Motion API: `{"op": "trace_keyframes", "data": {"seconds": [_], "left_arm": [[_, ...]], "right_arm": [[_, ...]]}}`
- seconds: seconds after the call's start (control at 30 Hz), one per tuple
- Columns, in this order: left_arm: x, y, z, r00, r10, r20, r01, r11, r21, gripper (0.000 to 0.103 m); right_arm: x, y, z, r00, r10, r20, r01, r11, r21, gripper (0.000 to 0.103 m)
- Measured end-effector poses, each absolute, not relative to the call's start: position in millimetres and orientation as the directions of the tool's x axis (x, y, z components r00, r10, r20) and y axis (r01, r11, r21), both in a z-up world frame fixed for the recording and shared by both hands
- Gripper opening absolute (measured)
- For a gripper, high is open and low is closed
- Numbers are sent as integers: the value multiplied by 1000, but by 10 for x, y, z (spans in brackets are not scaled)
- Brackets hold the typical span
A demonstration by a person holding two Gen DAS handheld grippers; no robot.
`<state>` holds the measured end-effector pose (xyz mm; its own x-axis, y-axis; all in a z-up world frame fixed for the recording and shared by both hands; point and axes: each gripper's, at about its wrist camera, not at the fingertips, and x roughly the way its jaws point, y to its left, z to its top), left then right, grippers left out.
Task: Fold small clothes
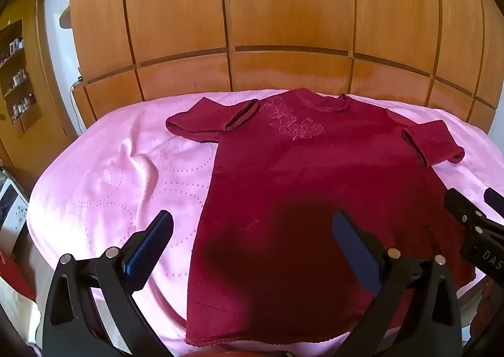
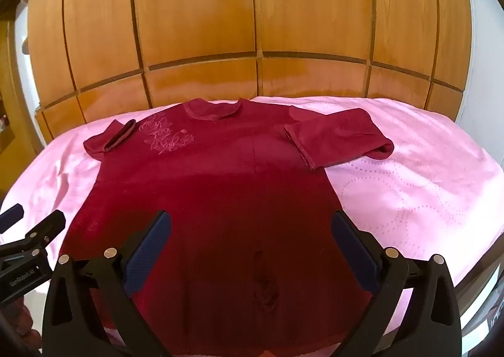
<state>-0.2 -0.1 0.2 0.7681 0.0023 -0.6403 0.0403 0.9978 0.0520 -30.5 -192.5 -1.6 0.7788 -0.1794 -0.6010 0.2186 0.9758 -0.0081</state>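
A dark red short-sleeved top [image 1: 315,174] with a rose pattern near the collar lies flat, front up, on a pink sheet [image 1: 119,174]; it also shows in the right wrist view [image 2: 220,174]. Both sleeves are spread out. My left gripper [image 1: 252,231] is open and empty, held above the top's lower left part. My right gripper [image 2: 252,231] is open and empty above the lower middle of the top. The right gripper shows at the right edge of the left wrist view [image 1: 472,212], and the left gripper shows at the left edge of the right wrist view [image 2: 31,221].
A wooden panelled wardrobe [image 1: 283,26] stands right behind the sheet-covered surface. A shelf unit with small items [image 1: 19,80] is at the far left. The pink sheet [image 2: 409,184] lies bare on both sides of the top.
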Motion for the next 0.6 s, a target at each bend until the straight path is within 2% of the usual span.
{"op": "trace_keyframes", "data": {"seconds": [0.6], "left_arm": [[-1,-4,-1,766,7,-643,38,998,57,101]], "right_arm": [[-320,-1932,-55,776,-174,-606,218,976,-1,100]]}}
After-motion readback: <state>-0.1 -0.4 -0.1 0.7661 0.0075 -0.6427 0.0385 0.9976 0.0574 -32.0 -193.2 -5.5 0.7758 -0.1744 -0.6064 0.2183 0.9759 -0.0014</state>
